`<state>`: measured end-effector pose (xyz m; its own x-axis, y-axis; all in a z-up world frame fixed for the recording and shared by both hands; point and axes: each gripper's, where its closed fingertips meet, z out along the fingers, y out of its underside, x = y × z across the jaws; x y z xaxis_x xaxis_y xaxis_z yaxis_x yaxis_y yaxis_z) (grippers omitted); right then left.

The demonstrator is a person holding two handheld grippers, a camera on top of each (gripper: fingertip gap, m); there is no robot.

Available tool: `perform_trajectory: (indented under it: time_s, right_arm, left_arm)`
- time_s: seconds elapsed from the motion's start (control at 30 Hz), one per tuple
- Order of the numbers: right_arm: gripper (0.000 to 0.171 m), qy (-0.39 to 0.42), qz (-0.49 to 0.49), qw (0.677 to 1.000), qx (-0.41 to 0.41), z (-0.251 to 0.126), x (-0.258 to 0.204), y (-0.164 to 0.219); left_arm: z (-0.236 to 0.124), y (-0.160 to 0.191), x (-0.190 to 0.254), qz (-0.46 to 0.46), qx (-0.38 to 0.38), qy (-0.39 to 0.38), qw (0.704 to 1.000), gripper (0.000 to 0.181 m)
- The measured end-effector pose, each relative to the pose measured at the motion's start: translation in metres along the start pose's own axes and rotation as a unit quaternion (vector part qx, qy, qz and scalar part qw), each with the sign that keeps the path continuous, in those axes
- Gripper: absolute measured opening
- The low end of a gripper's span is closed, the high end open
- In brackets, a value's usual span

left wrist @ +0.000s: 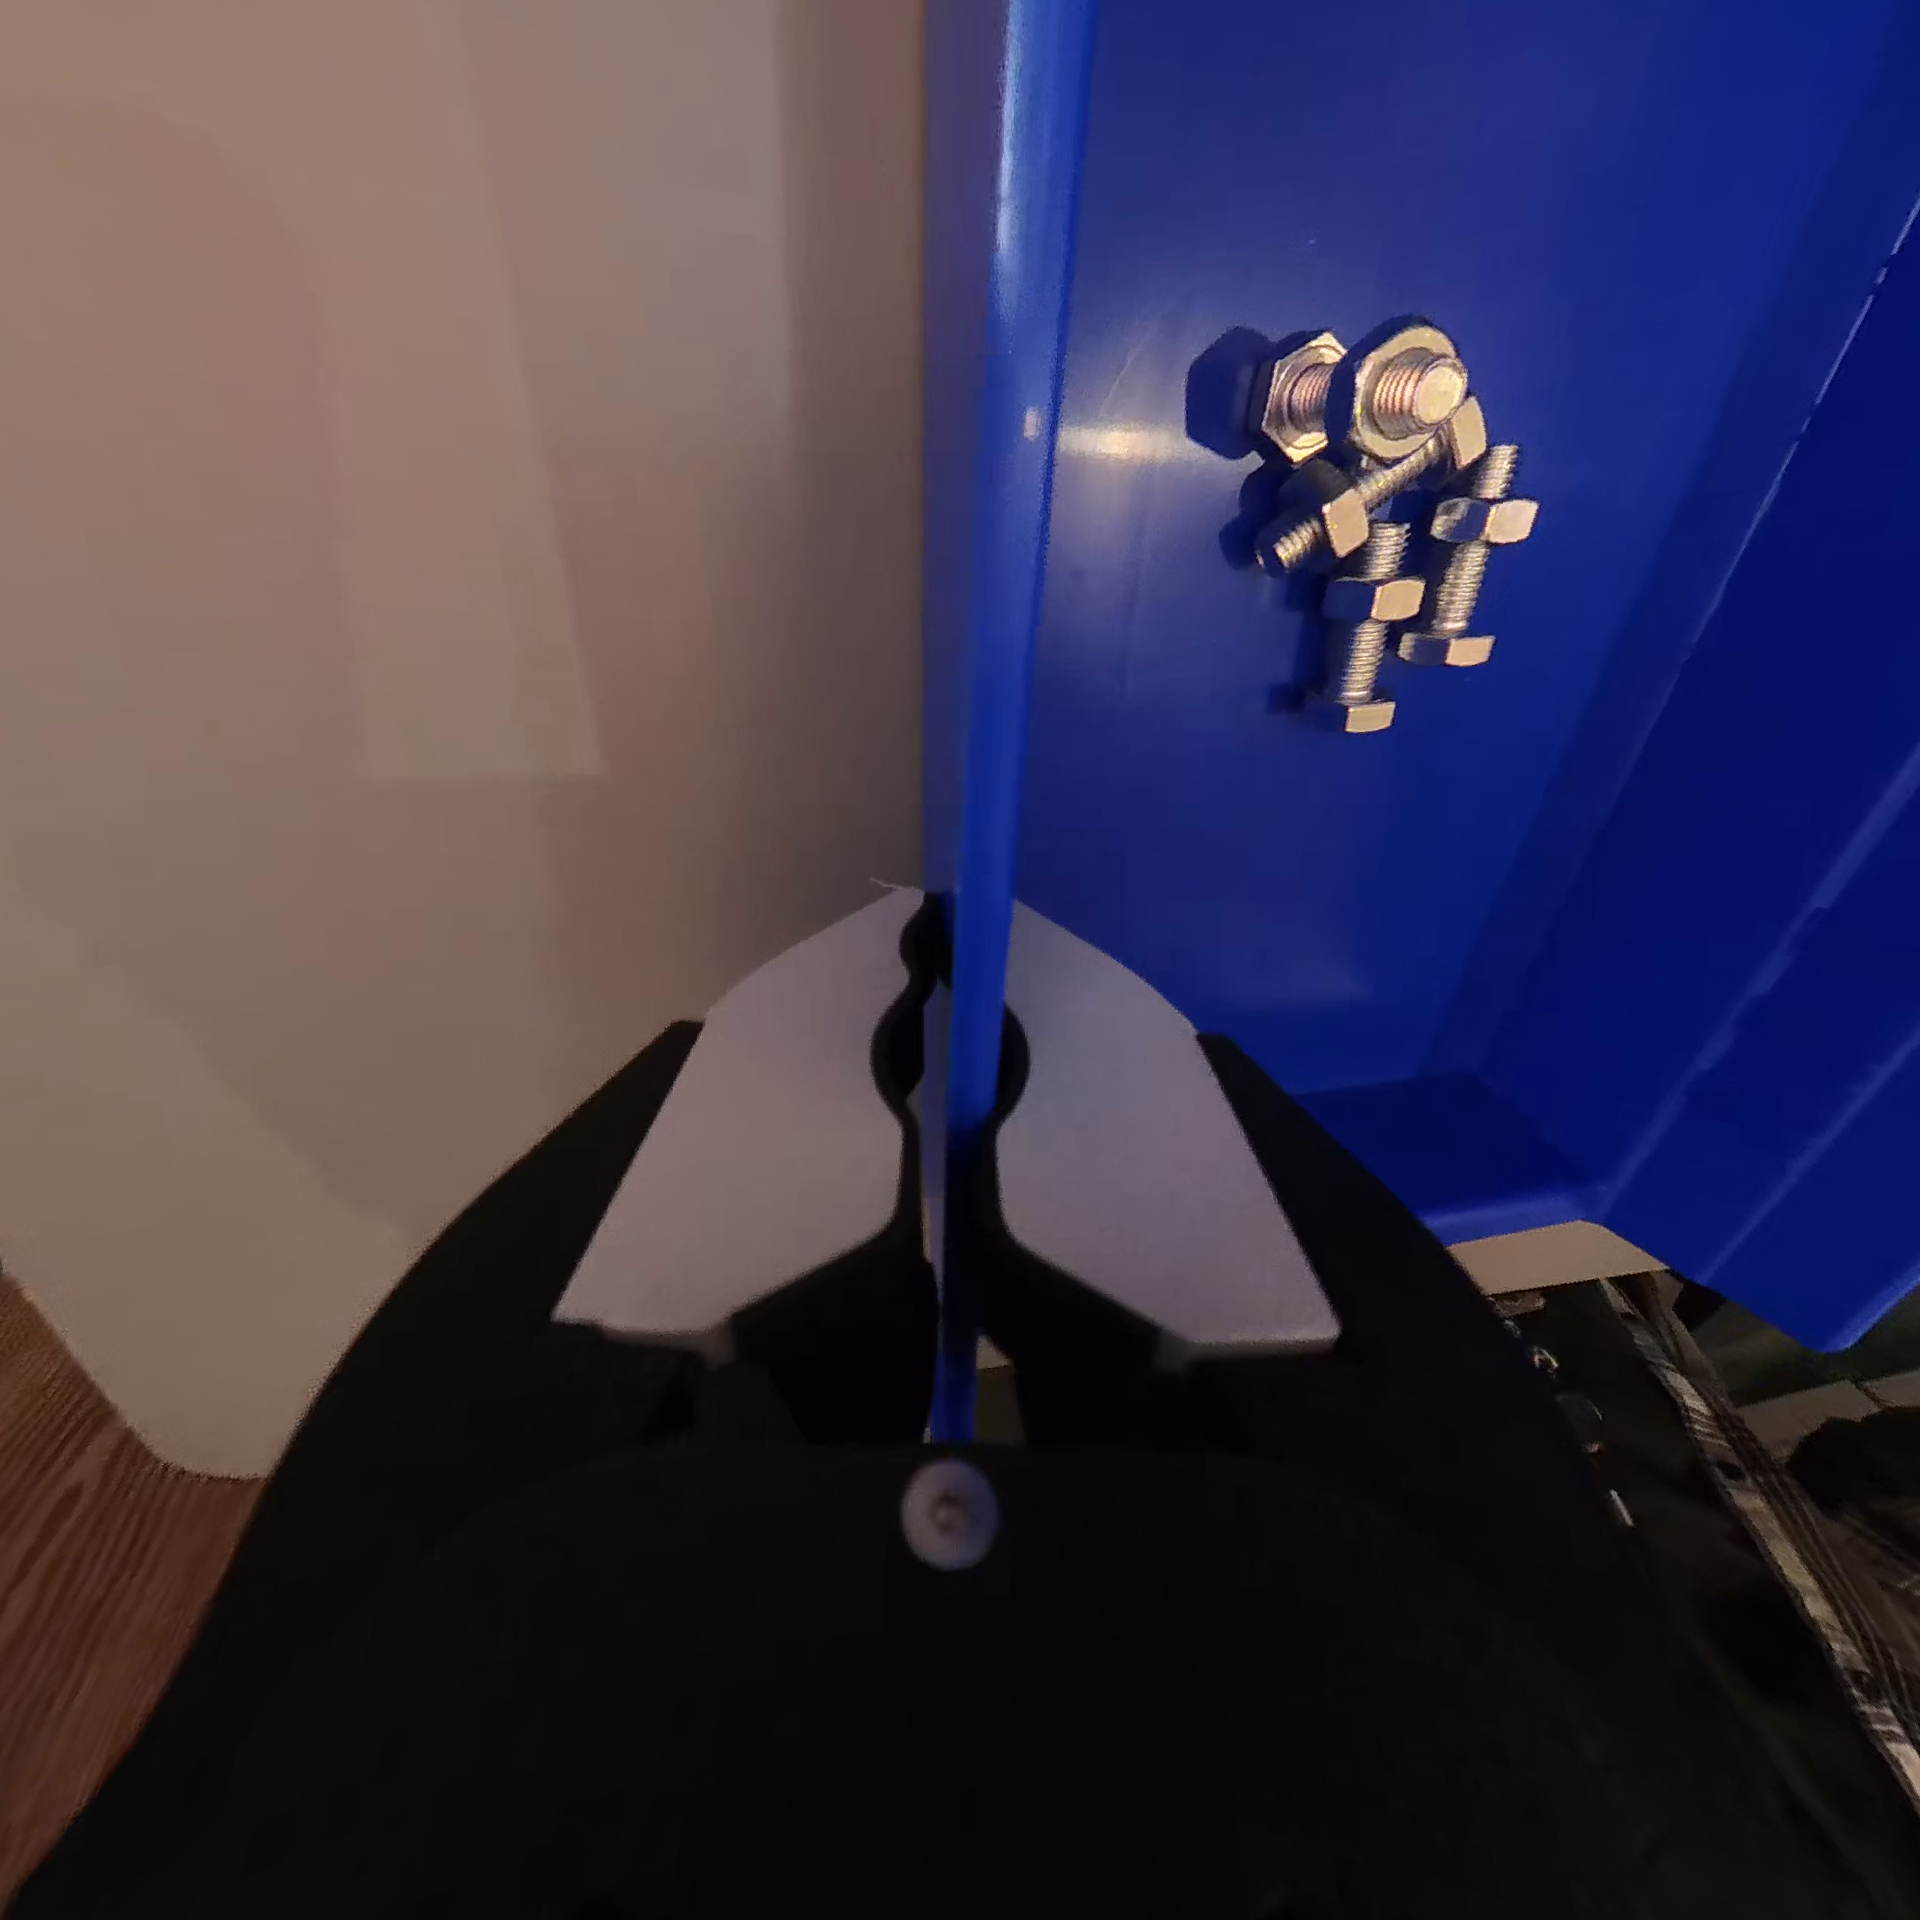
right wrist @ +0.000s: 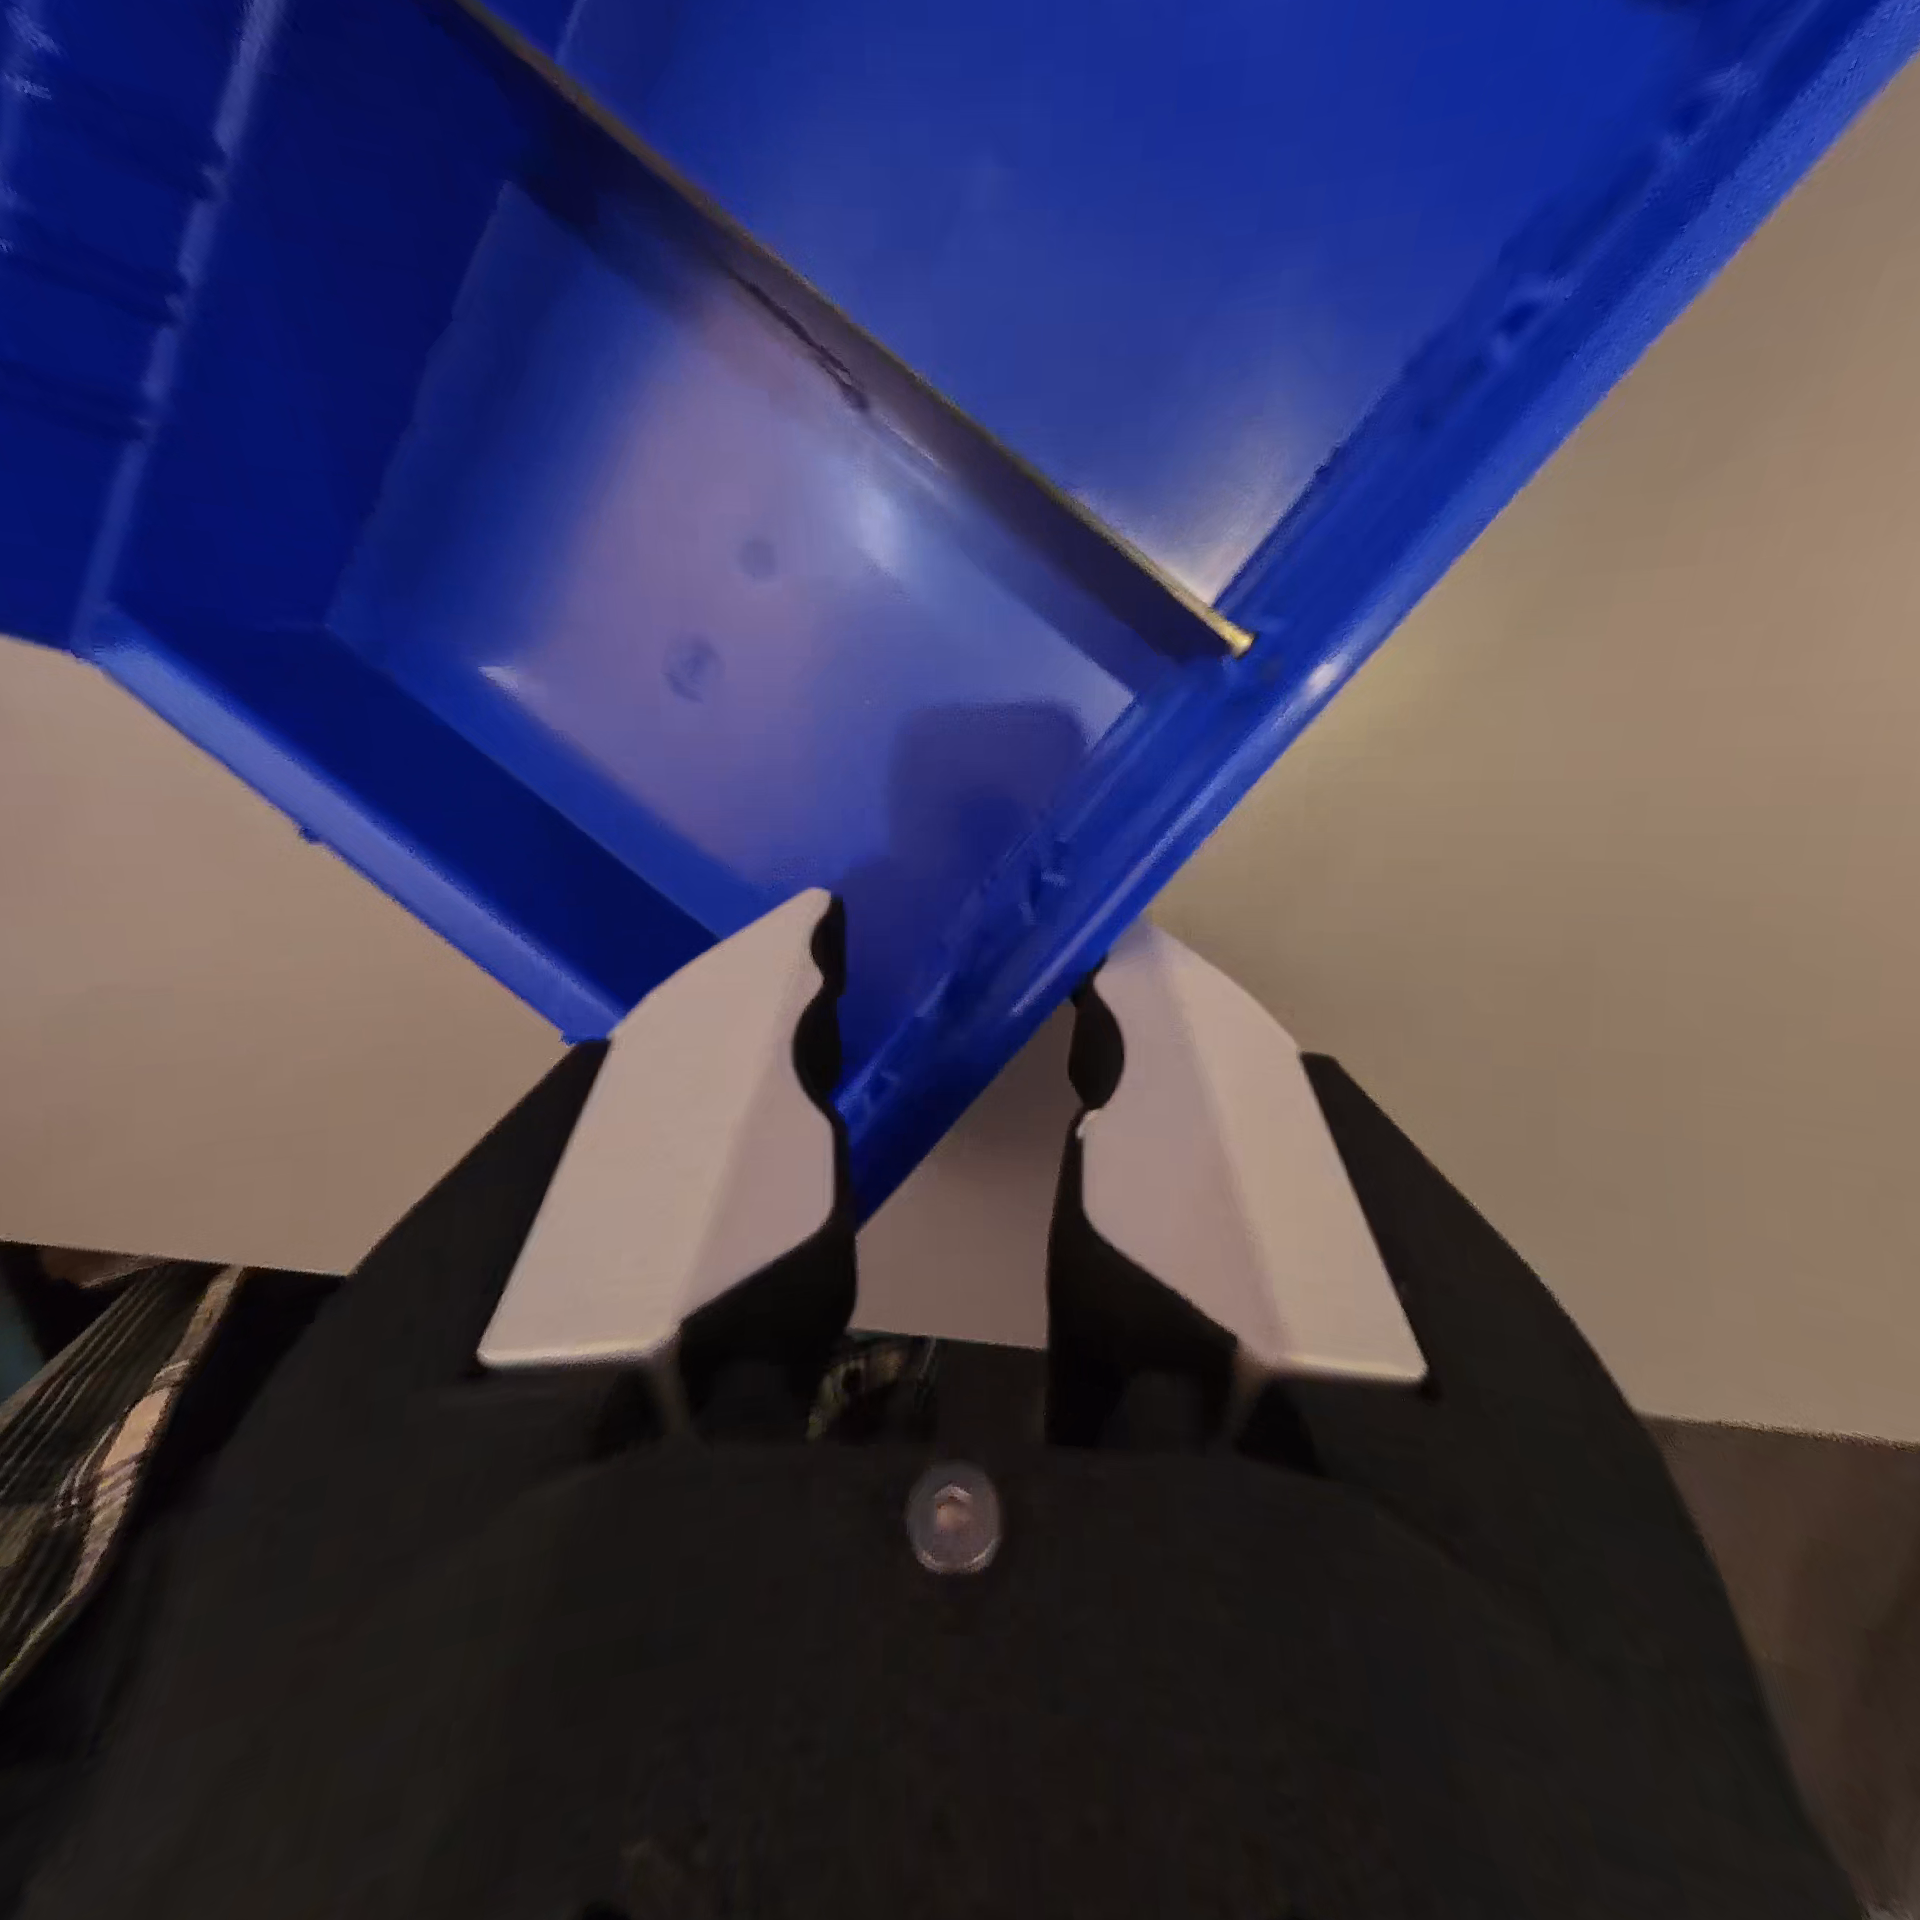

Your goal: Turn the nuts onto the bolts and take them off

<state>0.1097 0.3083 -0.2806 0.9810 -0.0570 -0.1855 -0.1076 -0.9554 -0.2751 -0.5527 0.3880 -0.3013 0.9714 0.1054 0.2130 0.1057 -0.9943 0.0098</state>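
Note:
A blue plastic bin (left wrist: 1299,935) stands on a white table. Several silver bolts with nuts threaded on them (left wrist: 1371,520) lie in a heap on its floor. My left gripper (left wrist: 961,914) is shut on the bin's thin side wall, one finger inside and one outside. In the right wrist view the bin (right wrist: 623,520) shows an empty compartment behind a divider strip (right wrist: 883,384). My right gripper (right wrist: 956,935) straddles the bin's rim near a corner, and both fingers touch it. The bolts are out of sight in that view.
The white table (left wrist: 416,520) lies to the left of the bin, with a wooden floor (left wrist: 62,1507) beyond its edge. A plaid cloth (right wrist: 94,1403) shows below the table's edge in both views. Spacing between my two grippers at the tips: around 65 centimeters.

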Motion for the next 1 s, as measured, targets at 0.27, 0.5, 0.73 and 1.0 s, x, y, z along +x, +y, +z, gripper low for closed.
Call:
perform_trajectory:
  time_s: [0.27,0.5,0.73,1.0]
  right_arm:
    - [0.005,0.032,0.036,0.998,-0.048,-0.005,0.05,-0.003]
    - [0.005,0.03,0.047,0.996,-0.064,-0.009,0.083,-0.012]
    - [0.006,0.024,0.029,0.996,-0.08,-0.009,0.129,-0.042]
    - [0.006,0.014,0.021,0.995,-0.096,-0.012,0.183,-0.065]
  left_arm:
    - [-0.01,0.008,-0.041,-0.017,0.004,-0.002,1.0,0.004]
    - [-0.014,0.009,-0.057,-0.016,0.007,0.0,1.0,0.004]
    - [-0.017,0.016,-0.071,-0.013,0.008,0.001,1.0,0.004]
    - [-0.022,0.023,-0.087,-0.019,0.008,-0.004,1.0,0.005]
